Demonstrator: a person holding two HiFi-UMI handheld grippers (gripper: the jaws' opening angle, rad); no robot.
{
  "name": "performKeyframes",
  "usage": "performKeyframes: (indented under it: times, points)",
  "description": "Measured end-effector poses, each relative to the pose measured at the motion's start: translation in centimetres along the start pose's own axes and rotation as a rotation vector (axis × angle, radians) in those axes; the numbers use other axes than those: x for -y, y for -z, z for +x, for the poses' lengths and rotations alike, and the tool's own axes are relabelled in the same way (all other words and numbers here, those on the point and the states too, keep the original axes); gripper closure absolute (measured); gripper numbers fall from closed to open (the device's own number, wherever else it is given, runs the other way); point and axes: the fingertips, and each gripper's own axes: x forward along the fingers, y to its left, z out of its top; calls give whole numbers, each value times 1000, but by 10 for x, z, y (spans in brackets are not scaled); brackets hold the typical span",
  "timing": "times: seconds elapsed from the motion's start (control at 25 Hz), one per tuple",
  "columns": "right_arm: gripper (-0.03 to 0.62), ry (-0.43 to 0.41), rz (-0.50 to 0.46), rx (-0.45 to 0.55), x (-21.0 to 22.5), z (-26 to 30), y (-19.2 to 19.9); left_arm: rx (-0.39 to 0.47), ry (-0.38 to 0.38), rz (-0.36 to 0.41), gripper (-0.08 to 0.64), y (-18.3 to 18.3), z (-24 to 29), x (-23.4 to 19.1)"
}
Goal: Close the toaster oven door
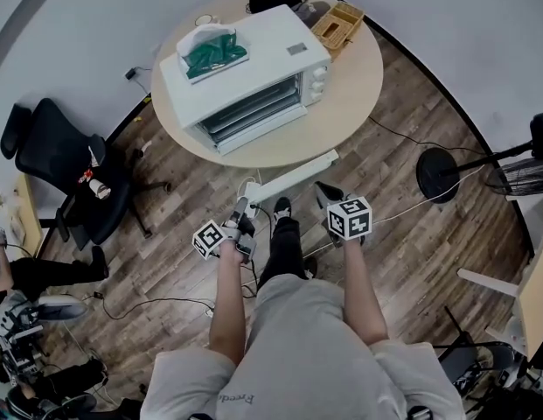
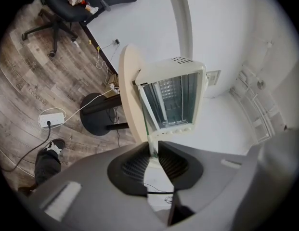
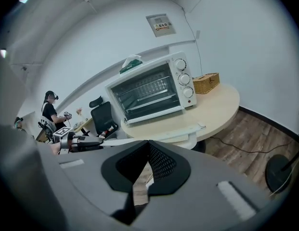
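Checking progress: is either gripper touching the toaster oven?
No, the left gripper and right gripper hang over the floor, clear of the toaster oven.

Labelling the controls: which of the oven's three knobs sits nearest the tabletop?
The bottom knob on the toaster oven's side panel; the middle knob and top knob sit above it.
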Motion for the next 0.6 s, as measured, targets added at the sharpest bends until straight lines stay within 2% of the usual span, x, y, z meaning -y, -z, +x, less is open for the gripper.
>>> performKeyframes:
  times: [0.12,0.28,0.44,0.6]
  points:
    - [591,-9,40,16,1,4,-2,0,8,-9,442,-4,-1,9]
    - [587,11,151,56,8,10,0,-5,0,-6,440,-9,-1,23]
    - [529,-11,260,99,7,18,5,-9,17,6,436,-15,-2,35]
    - [505,-66,415,195,6,26,2,-7,15,-2,433,-18,-2,42]
